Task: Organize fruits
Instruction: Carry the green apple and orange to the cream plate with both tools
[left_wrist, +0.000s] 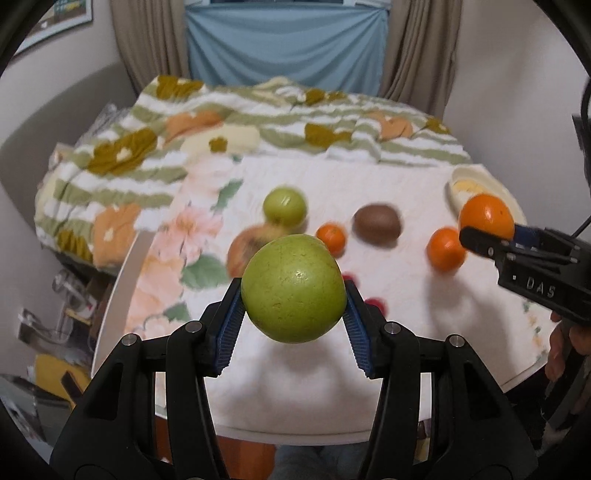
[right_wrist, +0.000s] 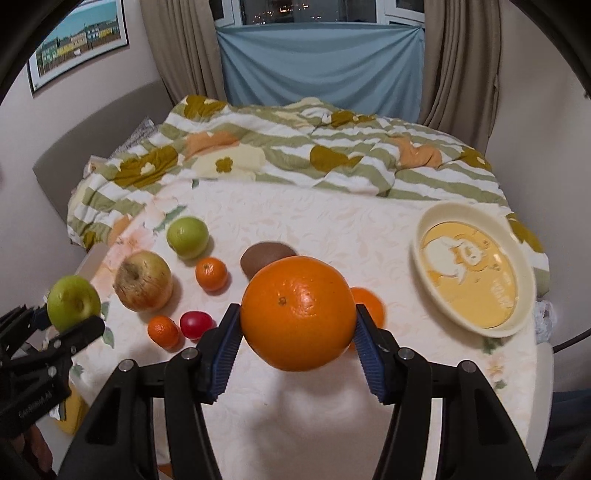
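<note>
My left gripper (left_wrist: 293, 291) is shut on a green apple (left_wrist: 293, 288) and holds it above the table; it shows at the left of the right wrist view (right_wrist: 74, 302). My right gripper (right_wrist: 297, 314) is shut on a large orange (right_wrist: 298, 313), held above the table, also seen in the left wrist view (left_wrist: 487, 216). On the cloth lie a second green apple (right_wrist: 187, 236), a yellow-red apple (right_wrist: 143, 280), a kiwi (right_wrist: 267, 256), small mandarins (right_wrist: 211, 274) (right_wrist: 164, 330) (right_wrist: 369, 304) and a red fruit (right_wrist: 195, 324). A cream bowl (right_wrist: 476, 221) stands at the right.
The round table (right_wrist: 295, 413) has a pale floral cloth. A striped green and orange blanket (right_wrist: 288, 155) lies bunched along its far side. Curtains and a blue sheet hang behind. Clutter sits on the floor left of the table (left_wrist: 55, 325).
</note>
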